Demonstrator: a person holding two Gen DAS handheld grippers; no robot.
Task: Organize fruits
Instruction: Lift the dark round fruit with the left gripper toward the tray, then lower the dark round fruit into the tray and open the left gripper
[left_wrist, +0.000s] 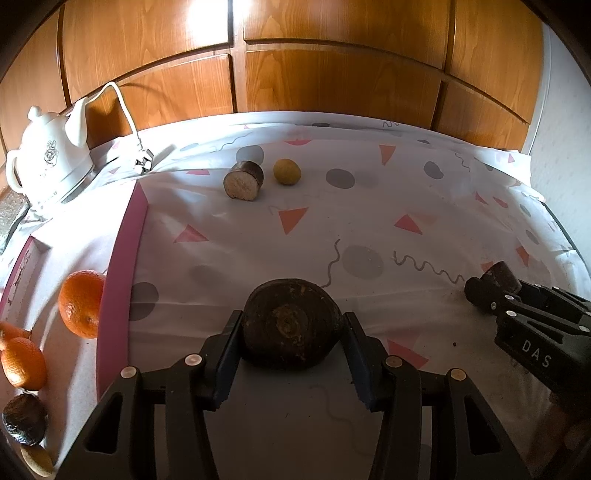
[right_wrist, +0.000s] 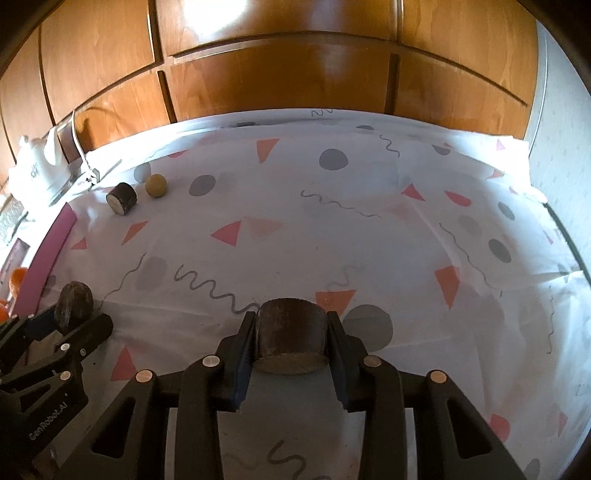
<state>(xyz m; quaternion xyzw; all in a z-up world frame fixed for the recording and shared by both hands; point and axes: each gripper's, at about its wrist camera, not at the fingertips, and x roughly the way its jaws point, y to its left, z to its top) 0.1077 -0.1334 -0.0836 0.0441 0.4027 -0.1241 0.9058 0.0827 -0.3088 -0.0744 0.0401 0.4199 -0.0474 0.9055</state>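
Observation:
My left gripper (left_wrist: 292, 334) is shut on a dark brown round fruit piece (left_wrist: 291, 326), held just above the patterned cloth. It also shows at the left of the right wrist view (right_wrist: 74, 301). My right gripper (right_wrist: 291, 334) is shut on a dark cylindrical fruit chunk (right_wrist: 291, 332). This chunk also shows at the right of the left wrist view (left_wrist: 500, 275). Farther back lie a cut brown chunk with a pale face (left_wrist: 243, 181) and a small yellow round fruit (left_wrist: 287, 171). Oranges (left_wrist: 82, 302) and a dark avocado (left_wrist: 25, 419) sit on a pink-rimmed tray (left_wrist: 122, 266) at the left.
A white teapot-shaped kettle (left_wrist: 48, 158) with a white cord (left_wrist: 127, 114) stands at the back left. Wooden cabinet doors (left_wrist: 332, 74) line the back. The table's right edge (left_wrist: 565, 236) drops off near a white wall.

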